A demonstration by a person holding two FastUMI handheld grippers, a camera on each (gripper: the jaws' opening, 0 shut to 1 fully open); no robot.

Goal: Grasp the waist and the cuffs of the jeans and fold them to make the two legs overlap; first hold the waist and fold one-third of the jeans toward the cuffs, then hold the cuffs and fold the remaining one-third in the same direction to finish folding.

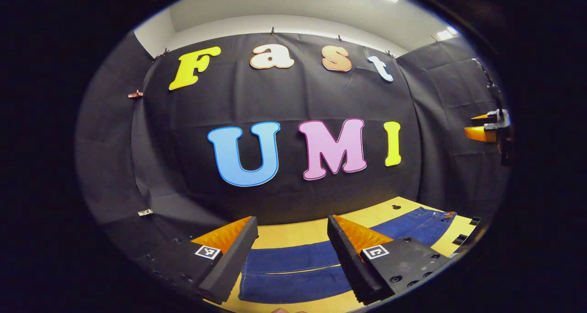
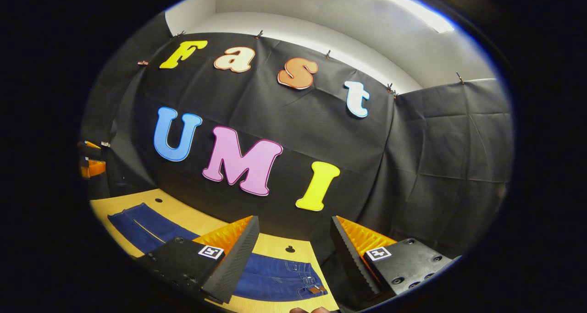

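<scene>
Jeans point(image 1: 293, 267): flat on the table point(image 1: 293, 233), lengthwise along its near side
Waist point(image 2: 298, 276): right end of the table
Legs point(image 2: 137, 223): toward the left
Wall point(image 1: 293, 102): behind the table
2 grippers: above the jeans, well apart

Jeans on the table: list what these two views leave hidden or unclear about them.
- Left gripper view: the jeans are crossed by the left gripper, whose fingers hide parts of the legs; the cuffs are cut off at the lower edge.
- Right gripper view: the right gripper covers the jeans' middle; only the waist end and part of the legs show.
- Whether the legs overlap yet: cannot tell.
</scene>
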